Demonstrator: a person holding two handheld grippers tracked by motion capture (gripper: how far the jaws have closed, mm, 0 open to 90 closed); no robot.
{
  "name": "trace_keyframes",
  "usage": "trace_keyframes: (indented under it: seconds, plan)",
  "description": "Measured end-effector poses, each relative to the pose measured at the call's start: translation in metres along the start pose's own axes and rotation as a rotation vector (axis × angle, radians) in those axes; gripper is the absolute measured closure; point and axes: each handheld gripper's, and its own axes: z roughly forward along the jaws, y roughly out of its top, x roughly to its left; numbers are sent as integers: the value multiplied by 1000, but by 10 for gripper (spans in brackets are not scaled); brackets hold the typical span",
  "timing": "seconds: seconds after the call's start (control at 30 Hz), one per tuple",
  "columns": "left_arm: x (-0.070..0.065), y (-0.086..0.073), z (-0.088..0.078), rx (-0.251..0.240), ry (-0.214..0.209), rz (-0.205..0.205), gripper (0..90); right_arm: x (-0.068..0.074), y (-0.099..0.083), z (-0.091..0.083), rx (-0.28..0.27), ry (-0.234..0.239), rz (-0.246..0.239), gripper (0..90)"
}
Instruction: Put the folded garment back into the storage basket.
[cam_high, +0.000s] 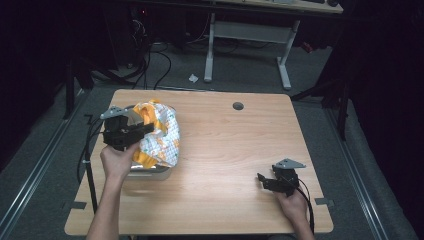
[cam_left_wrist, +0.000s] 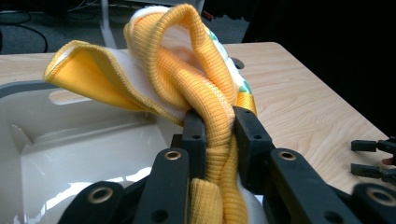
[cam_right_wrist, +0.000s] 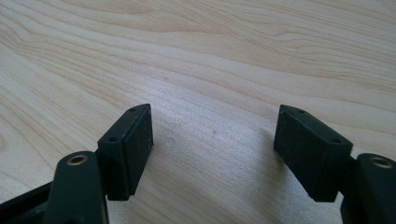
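You held the yellow garment over the white tub.

The wooden table carried the white plastic tub near its left edge, and what showed of the tub's inside was bare, glossy and pale. Your yellow and white patterned garment hung bunched above the tub's rim and spilled over its right side, not lying down inside it. Your left gripper had its jaws pinched tight on the garment's ribbed yellow hem. Your right gripper rested low over bare wood near the table's right edge, well apart from the tub, jaws spread wide with nothing between them.
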Motion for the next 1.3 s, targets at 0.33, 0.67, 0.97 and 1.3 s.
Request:
trace_keyframes:
  seconds: [0.33, 0.67, 0.97, 1.3]
  plan:
    - [9, -3, 6, 31, 30, 0, 760, 0, 0, 0, 1, 0, 0, 286]
    - [26, -10, 16, 79, 95, -10, 759, 0, 0, 0, 0, 0, 0, 286]
    - [38, -20, 29, 120, 94, -41, 757, 0, 0, 0, 1, 0, 0, 286]
    - [42, -27, 42, 162, 142, -33, 755, 0, 0, 0, 0, 0, 0, 286]
